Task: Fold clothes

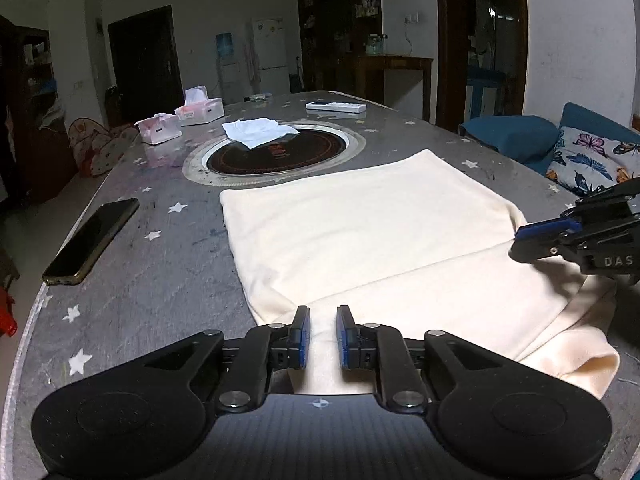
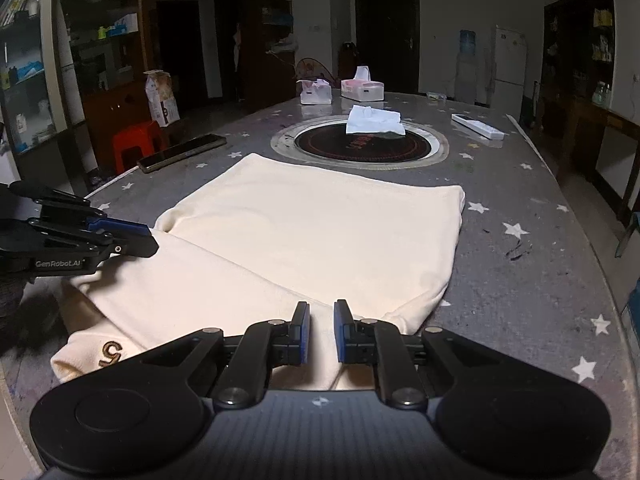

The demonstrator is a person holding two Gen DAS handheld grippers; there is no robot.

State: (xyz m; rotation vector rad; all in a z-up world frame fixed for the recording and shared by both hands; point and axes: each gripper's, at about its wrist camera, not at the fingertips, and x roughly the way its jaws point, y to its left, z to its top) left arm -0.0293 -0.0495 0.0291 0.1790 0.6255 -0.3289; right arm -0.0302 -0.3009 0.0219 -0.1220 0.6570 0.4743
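A cream garment (image 1: 360, 248), partly folded with one layer laid over another, is spread flat on the counter (image 1: 160, 280) near its front edge. The left gripper (image 1: 322, 336) is held over the garment's near edge, fingers parted with nothing clamped. The right gripper (image 2: 321, 332) is likewise released above the near edge.

Risks noted:
- A grasp taken on the top layer only is judged likely to pull the fold apart.
- Uneven lifting by the two grippers could skew the crease.
- The near portion lies close to the counter's edge; slippage off it is possible.
- A phone (image 1: 92, 240) lies just beside the garment and could be struck by swept cloth.
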